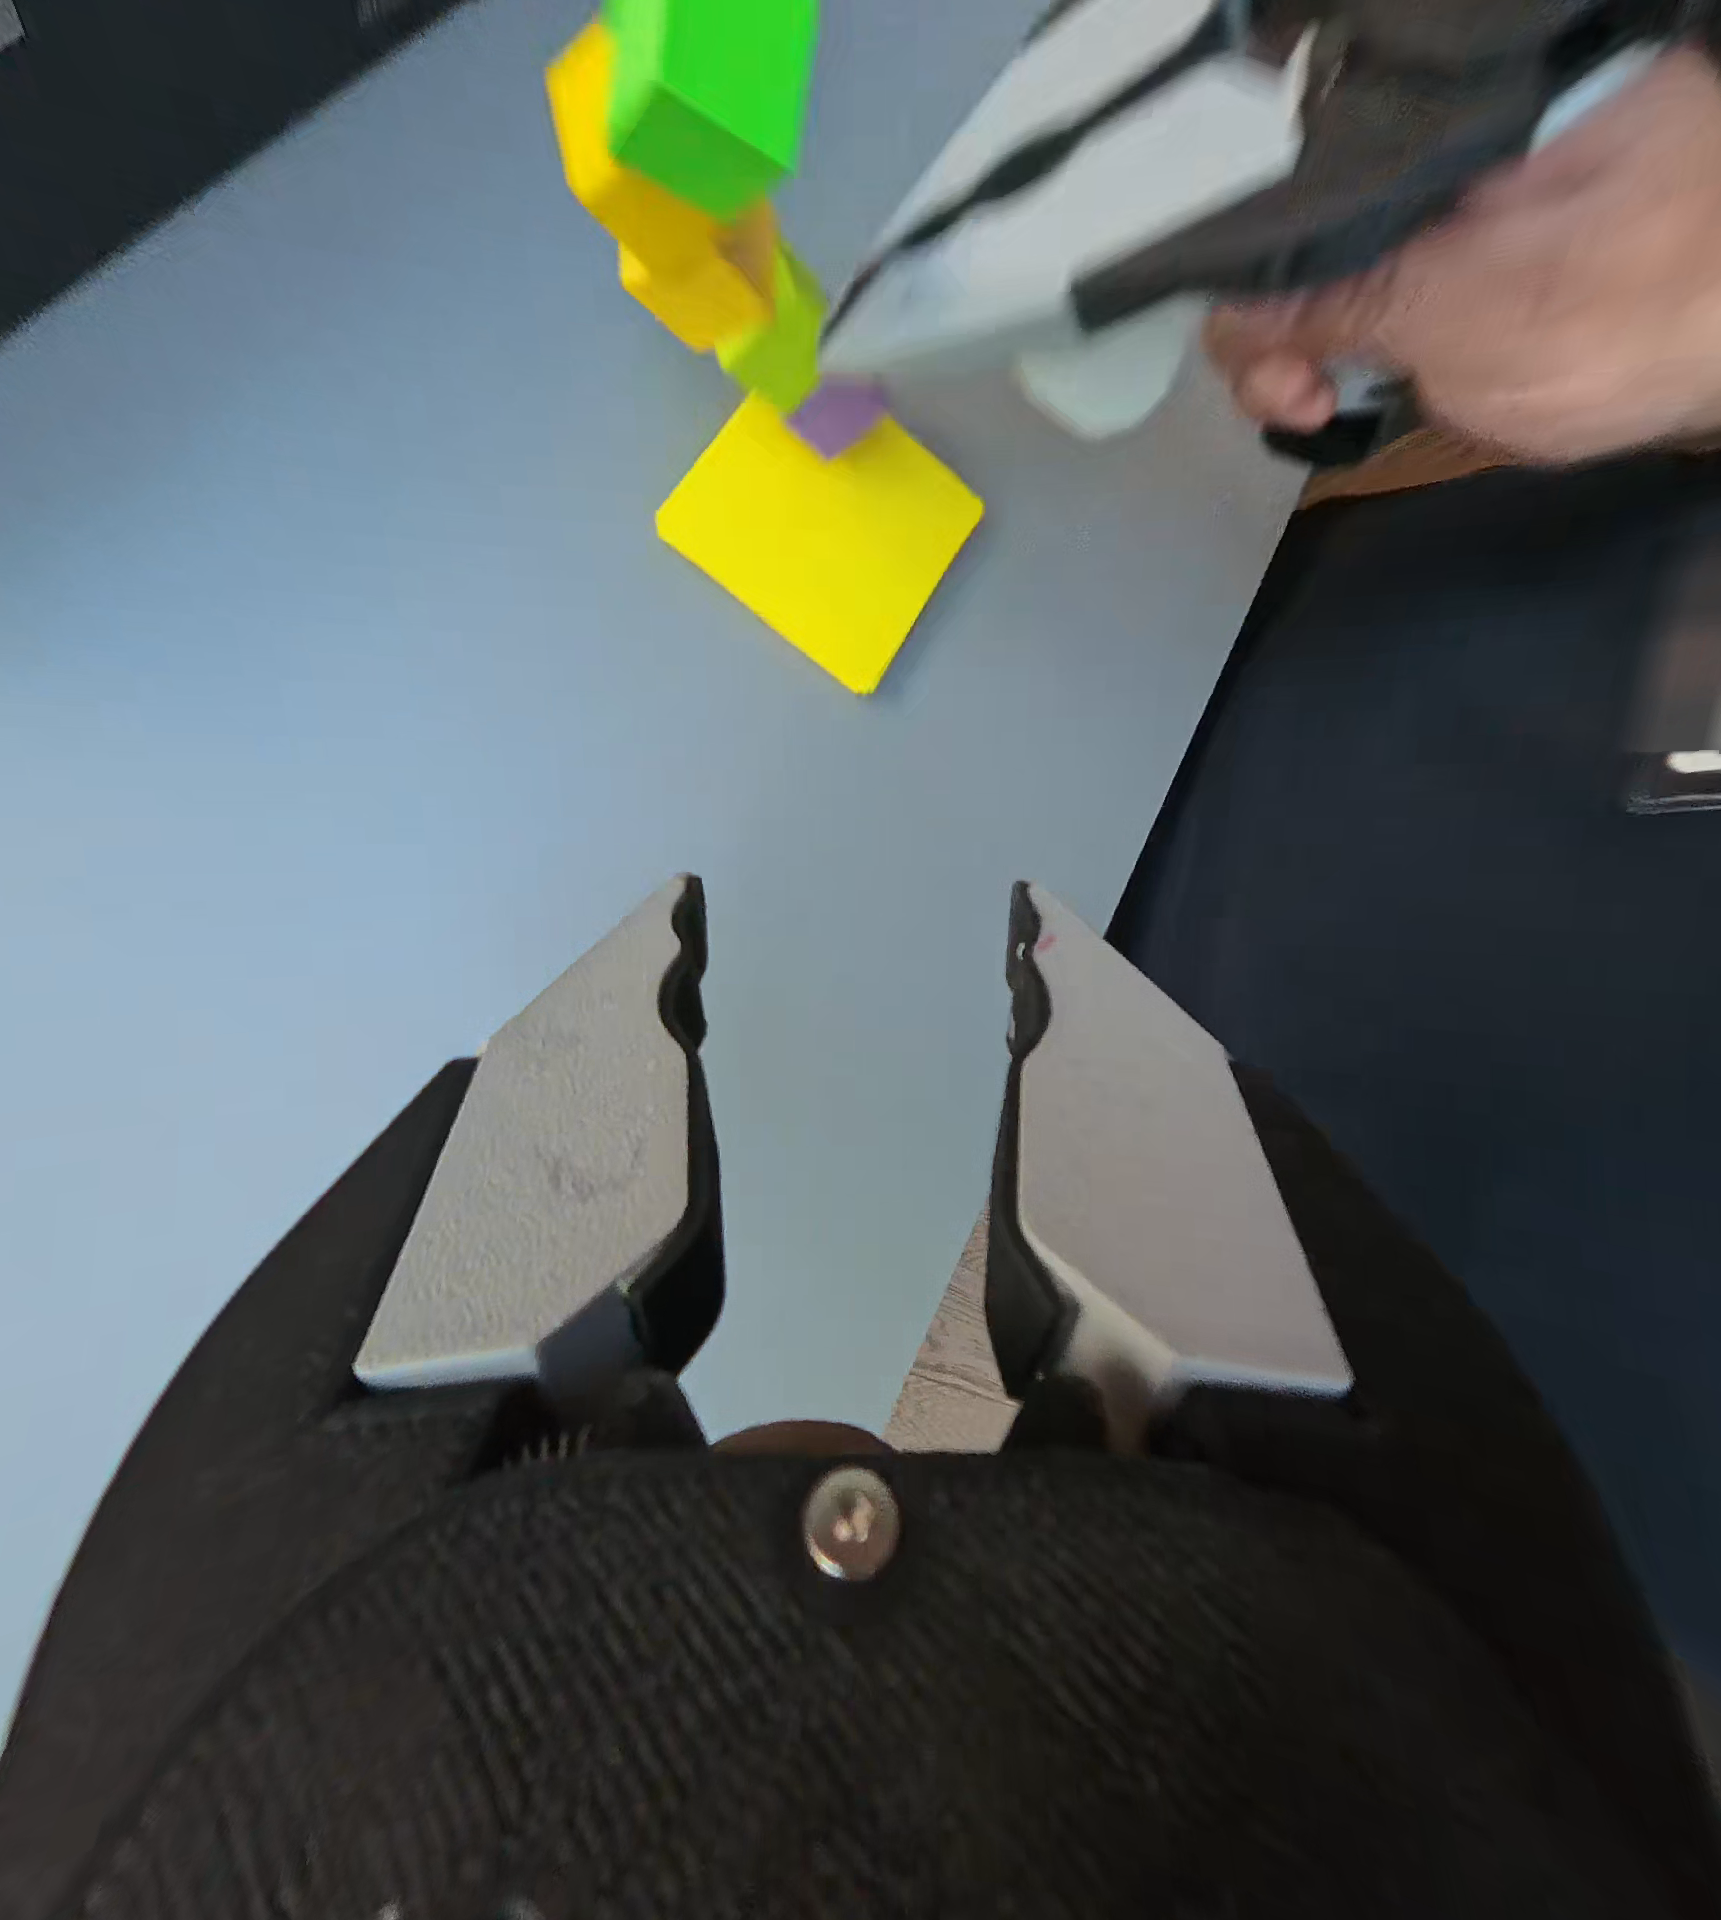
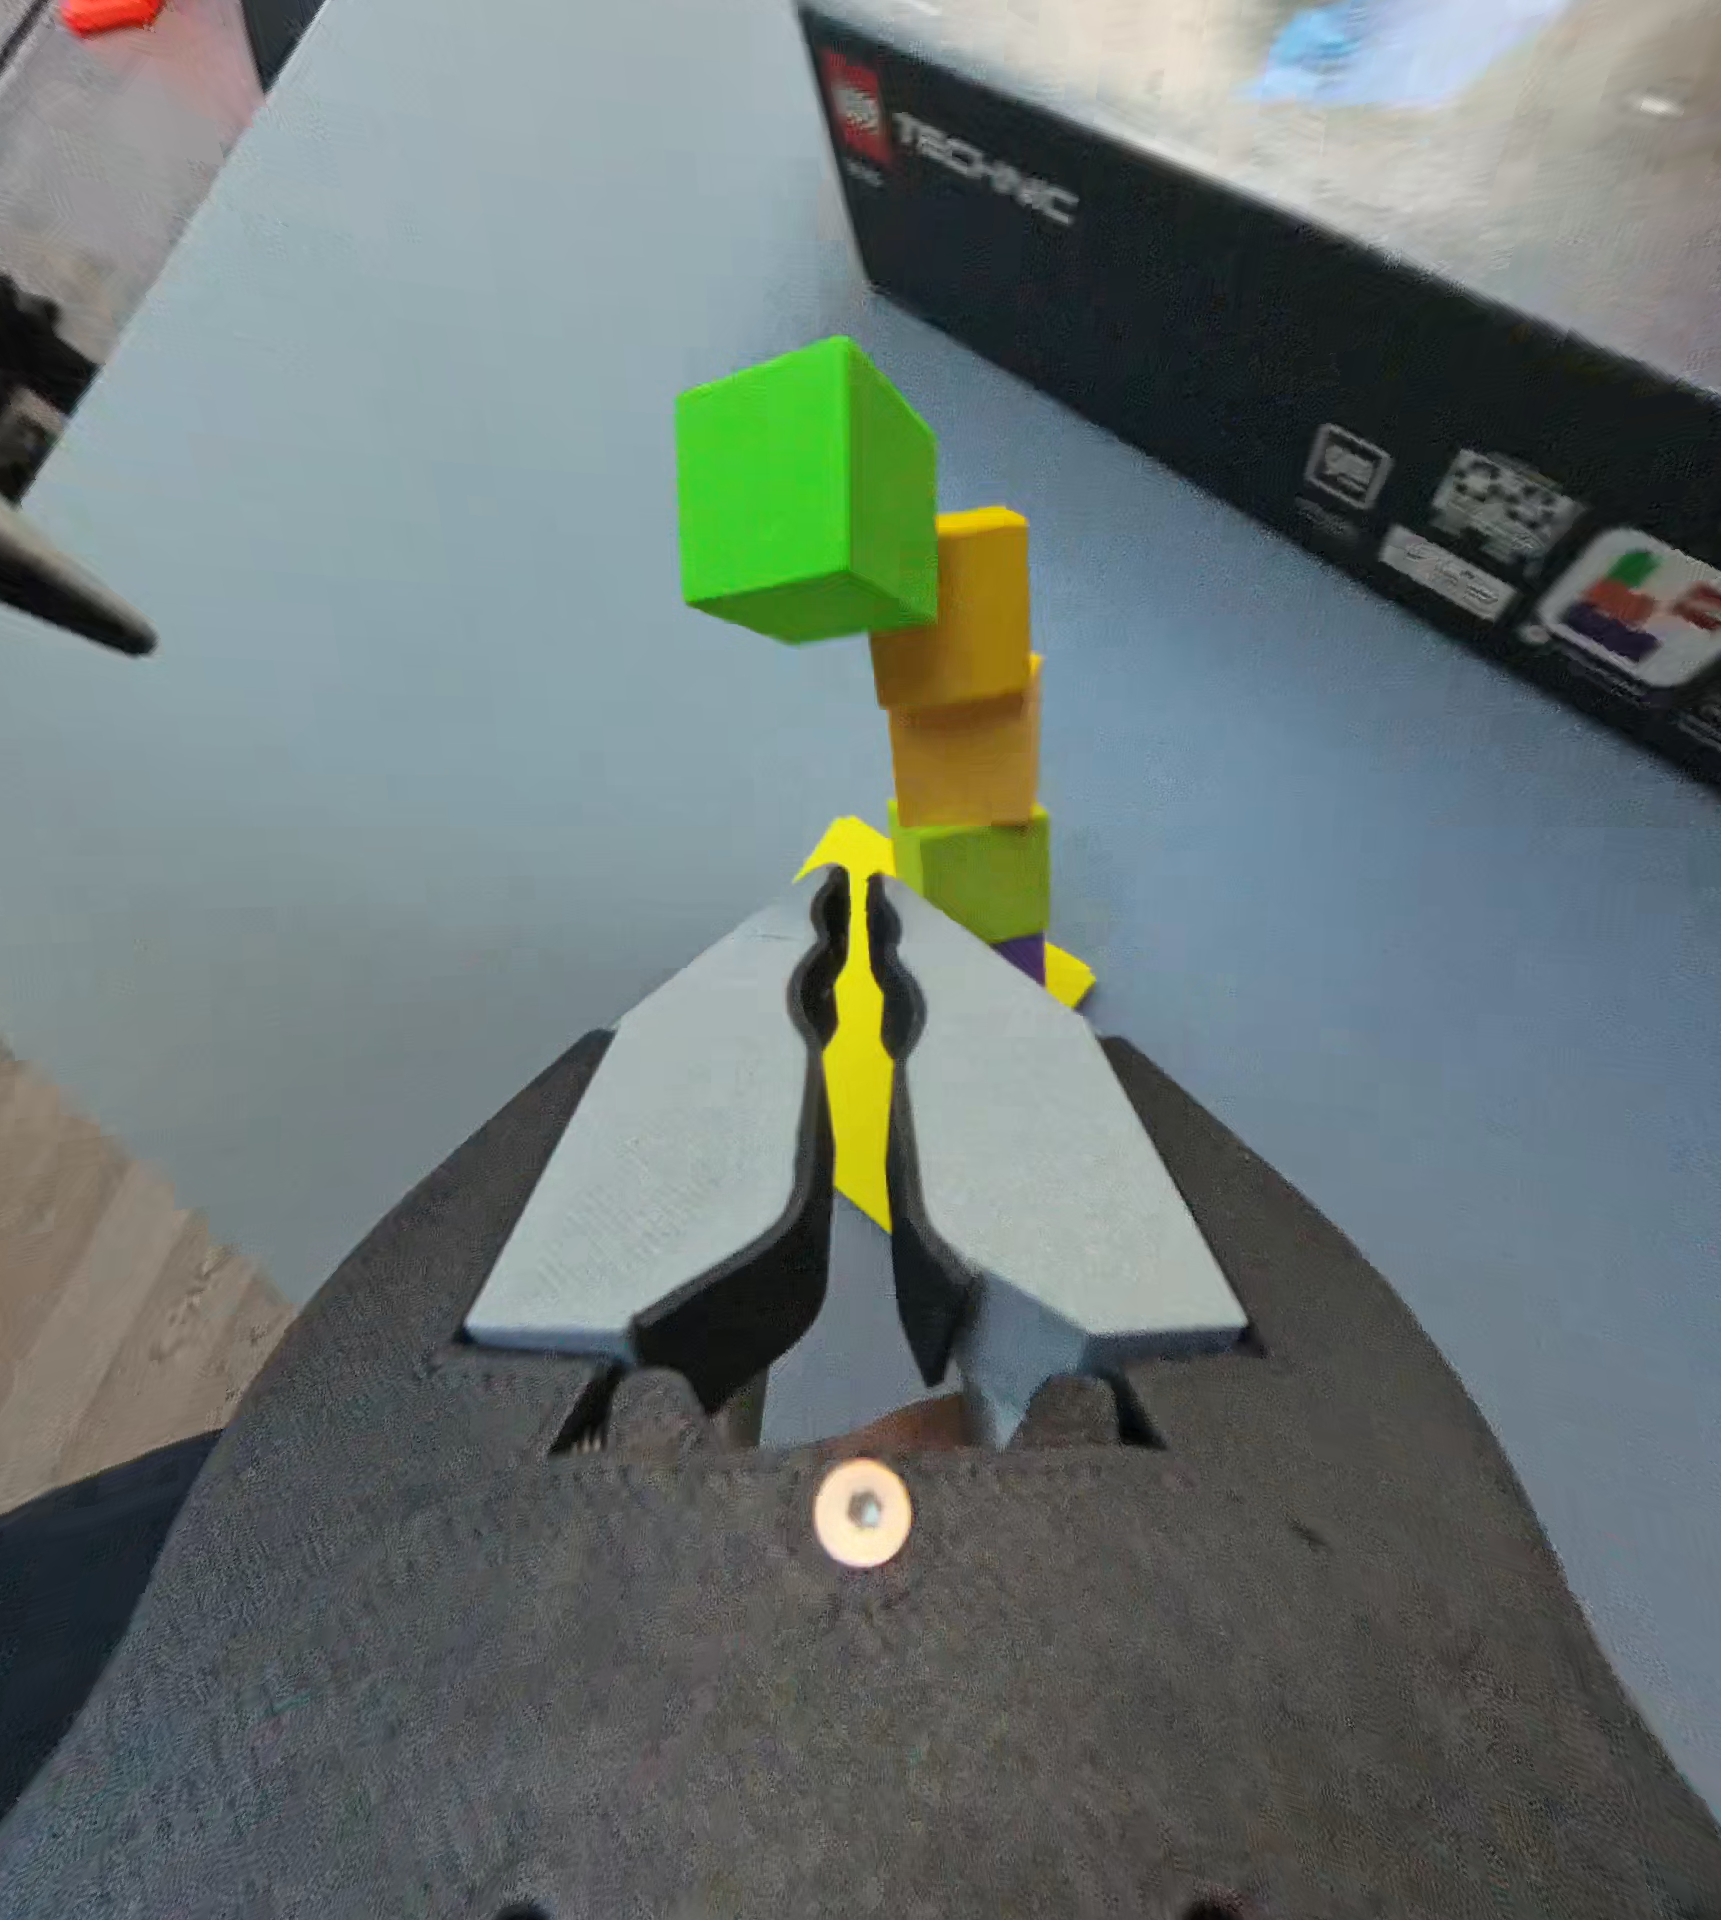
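Left gripper jaws apart, bare, above blue-grey tabletop. Right gripper nearly closed, nothing between pads, beside leaning tower of green, orange, purple cubes on flat yellow square tile; bright green cube tipping off top.

A leaning stack of blocks stands on a flat pad just ahead-right of the right gripper. A long box lies beyond, to its right. The left gripper sits well behind the pad.
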Available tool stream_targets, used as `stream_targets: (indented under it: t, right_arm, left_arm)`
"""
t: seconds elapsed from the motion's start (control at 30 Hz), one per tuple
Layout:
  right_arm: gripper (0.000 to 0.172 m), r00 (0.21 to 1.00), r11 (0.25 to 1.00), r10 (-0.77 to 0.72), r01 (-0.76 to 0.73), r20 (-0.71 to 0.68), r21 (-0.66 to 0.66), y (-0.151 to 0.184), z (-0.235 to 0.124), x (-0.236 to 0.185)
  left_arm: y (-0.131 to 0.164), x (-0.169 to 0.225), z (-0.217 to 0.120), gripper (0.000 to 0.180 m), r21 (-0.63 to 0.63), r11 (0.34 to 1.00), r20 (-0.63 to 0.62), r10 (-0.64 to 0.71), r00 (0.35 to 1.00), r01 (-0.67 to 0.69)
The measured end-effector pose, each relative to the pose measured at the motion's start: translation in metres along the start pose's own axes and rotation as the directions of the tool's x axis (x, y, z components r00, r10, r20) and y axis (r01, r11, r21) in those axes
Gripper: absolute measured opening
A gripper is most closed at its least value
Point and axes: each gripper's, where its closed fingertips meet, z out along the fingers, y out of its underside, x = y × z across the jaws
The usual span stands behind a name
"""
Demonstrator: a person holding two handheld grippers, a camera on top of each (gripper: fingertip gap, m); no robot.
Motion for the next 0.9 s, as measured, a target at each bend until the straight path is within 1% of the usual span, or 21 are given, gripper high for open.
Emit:
stream_targets:
  t: [0.07, 0.1, 0.13, 0.2, 0.27, 0.33, 0.4, 0.5, 0.6, 0.7, 0.77, 0.83, 0.9]
  right_arm:
    - [0.001, 0.994, 0.996, 0.089, -0.091, -0.060, -0.021, 0.010, -0.015, 0.036]
    - [0.005, 0.990, 0.992, 0.117, -0.120, -0.073, -0.045, 0.017, -0.023, 0.050]
    - [0.010, 0.986, 0.988, 0.140, -0.146, -0.087, -0.059, 0.024, -0.032, 0.062]
    - [0.012, 0.978, 0.983, 0.169, -0.176, -0.120, -0.052, 0.033, -0.053, 0.083]
    - [0.016, 0.972, 0.979, 0.187, -0.197, -0.143, -0.058, 0.046, -0.072, 0.095]
    - [0.020, 0.968, 0.976, 0.192, -0.205, -0.163, -0.072, 0.061, -0.087, 0.102]
    - [0.021, 0.965, 0.975, 0.184, -0.203, -0.188, -0.090, 0.077, -0.099, 0.106]
    - [0.022, 0.960, 0.971, 0.179, -0.208, -0.214, -0.117, 0.099, -0.112, 0.109]
    - [0.023, 0.957, 0.971, 0.168, -0.202, -0.237, -0.128, 0.113, -0.124, 0.117]
    - [0.023, 0.951, 0.973, 0.160, -0.197, -0.263, -0.121, 0.120, -0.136, 0.133]
    - [0.023, 0.949, 0.972, 0.170, -0.205, -0.265, -0.111, 0.123, -0.141, 0.145]
    - [0.023, 0.949, 0.970, 0.185, -0.218, -0.254, -0.109, 0.126, -0.142, 0.156]
    - [0.024, 0.954, 0.968, 0.196, -0.226, -0.229, -0.110, 0.126, -0.138, 0.166]
  left_arm:
    - [0.017, -0.004, 0.011, 0.055, -0.016, 0.999, -0.001, -0.051, 0.999, 0.051]
    - [0.023, -0.004, 0.018, 0.056, -0.023, 0.997, -0.011, -0.075, 0.997, 0.074]
    - [0.026, -0.004, 0.025, 0.056, -0.027, 0.995, -0.018, -0.092, 0.996, 0.091]
    - [0.026, -0.007, 0.039, 0.055, -0.024, 0.994, -0.014, -0.107, 0.994, 0.106]
    - [0.021, -0.013, 0.054, 0.055, -0.022, 0.992, -0.005, -0.126, 0.992, 0.126]
    - [0.008, -0.018, 0.068, 0.055, -0.008, 0.990, -0.002, -0.140, 0.990, 0.140]
    - [-0.004, -0.030, 0.080, 0.055, -0.009, 0.989, 0.033, -0.144, 0.989, 0.145]
    - [-0.028, -0.059, 0.087, 0.055, 0.020, 0.988, 0.120, -0.154, 0.981, 0.152]
    - [-0.047, -0.094, 0.086, 0.055, 0.056, 0.980, 0.183, -0.200, 0.963, 0.193]
    - [-0.056, -0.120, 0.081, 0.058, 0.079, 0.969, 0.233, -0.245, 0.941, 0.233]
    - [-0.060, -0.129, 0.080, 0.061, 0.079, 0.965, 0.253, -0.261, 0.931, 0.249]
    - [-0.056, -0.129, 0.090, 0.059, 0.027, 0.963, 0.251, -0.266, 0.931, 0.268]
    - [-0.046, -0.128, 0.107, 0.052, -0.038, 0.965, 0.277, -0.238, 0.931, 0.258]
